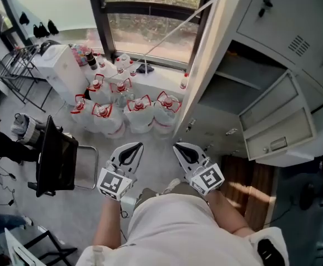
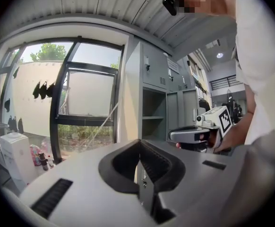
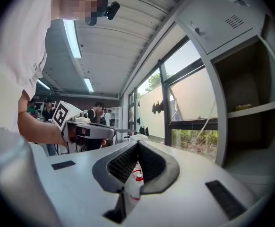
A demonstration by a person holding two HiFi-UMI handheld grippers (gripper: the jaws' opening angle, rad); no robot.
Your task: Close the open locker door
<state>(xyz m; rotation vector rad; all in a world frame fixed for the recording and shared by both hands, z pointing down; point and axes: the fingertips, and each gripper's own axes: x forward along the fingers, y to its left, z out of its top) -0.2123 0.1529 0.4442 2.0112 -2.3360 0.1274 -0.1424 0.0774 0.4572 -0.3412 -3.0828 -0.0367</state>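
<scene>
The grey locker bank stands at the right of the head view. One locker (image 1: 232, 81) gapes open, showing a shelf, and its door (image 1: 274, 127) swings out toward me. Both grippers hover low in front of my body, well short of the door. My left gripper (image 1: 132, 149) is shut with nothing between its jaws, and my right gripper (image 1: 182, 148) is shut and empty too. In the left gripper view the shut left gripper (image 2: 139, 144) points at the open locker (image 2: 152, 118). The right gripper view shows the shut right gripper (image 3: 137, 145), with the open locker (image 3: 247, 109) to its right.
Several water jugs in red-handled bags (image 1: 122, 112) crowd the floor below the window (image 1: 150, 32). A white appliance (image 1: 61, 66) and a wire rack (image 1: 16, 65) stand at the left. A black chair (image 1: 56, 160) sits by a person's arm (image 1: 3, 146).
</scene>
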